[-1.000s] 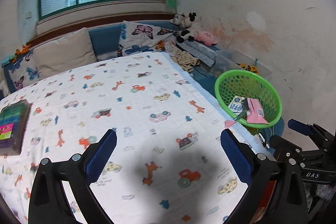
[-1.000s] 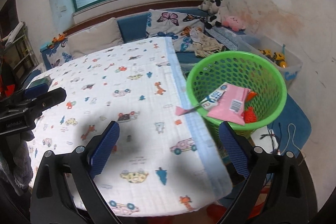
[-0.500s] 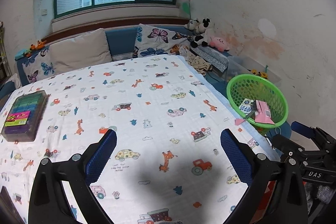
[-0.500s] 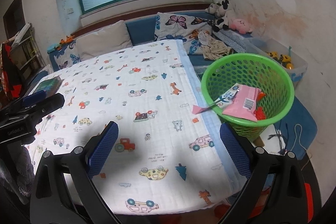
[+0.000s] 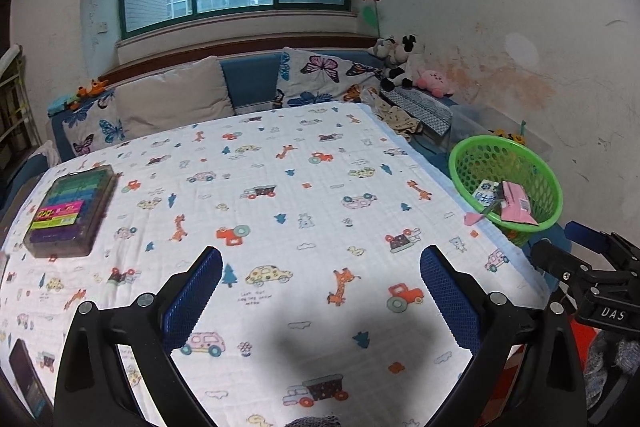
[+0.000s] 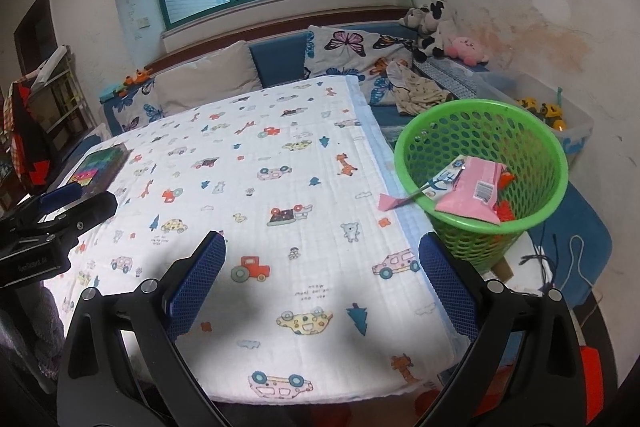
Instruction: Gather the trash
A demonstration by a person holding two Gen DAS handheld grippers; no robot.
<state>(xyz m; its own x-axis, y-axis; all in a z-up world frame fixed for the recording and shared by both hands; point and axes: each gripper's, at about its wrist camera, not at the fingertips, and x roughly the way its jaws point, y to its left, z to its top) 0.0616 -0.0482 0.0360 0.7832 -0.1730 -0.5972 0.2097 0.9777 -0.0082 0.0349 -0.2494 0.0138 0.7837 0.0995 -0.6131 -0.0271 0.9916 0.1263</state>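
A green mesh basket [image 6: 516,131] [image 5: 468,151] stands beside the table's right edge. Inside it lie a pink wrapper [image 6: 476,191] [image 5: 516,203], a white-and-blue packet [image 6: 444,179] [image 5: 486,191] and something red [image 6: 506,213]. A small pink scrap [image 6: 391,203] [image 5: 473,218] pokes over the table edge at the basket's rim. My left gripper [image 5: 320,291] is open above the near part of the cartoon-print cloth [image 5: 280,187], holding nothing. My right gripper [image 6: 320,279] is also open and empty, near the table's front right, with the basket just to its right.
A box of coloured pens [image 5: 68,211] [image 6: 98,167] lies at the table's left. A dark flat object [image 5: 26,383] sits at the near left corner. Behind the table are a bench with cushions [image 5: 172,103] and soft toys [image 5: 396,63]. A clear toy bin [image 6: 536,107] stands behind the basket.
Both grippers have pulled back and risen from the table, so more of the cloth and room shows. Both stayed open and empty. The basket's contents are unchanged.
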